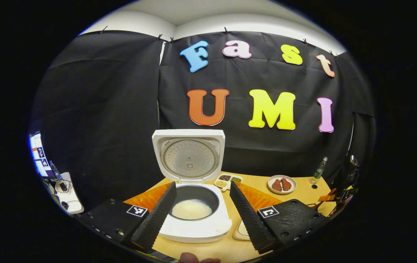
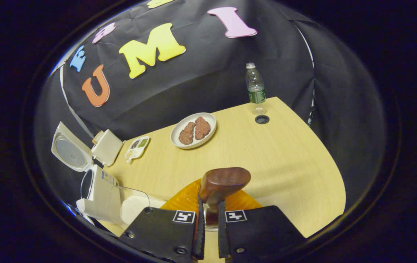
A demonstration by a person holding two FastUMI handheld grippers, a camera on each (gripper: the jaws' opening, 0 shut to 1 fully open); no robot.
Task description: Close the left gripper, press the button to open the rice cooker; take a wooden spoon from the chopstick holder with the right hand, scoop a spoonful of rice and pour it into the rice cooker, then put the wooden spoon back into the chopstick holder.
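Spoon (image 2: 223,182) stands clamped in the right fingers (image 2: 209,219), bowl up; cooker (image 1: 194,215) lies open between the spread left fingers (image 1: 201,215).

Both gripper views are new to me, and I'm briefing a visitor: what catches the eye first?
The white rice cooker stands open on the wooden table, lid upright, white rice in its pot, framed by the open left tongs. The right tongs are shut on a dark wooden spoon, bowl raised. Behind it sit a plate of reddish-brown pieces and a water bottle at the far corner.
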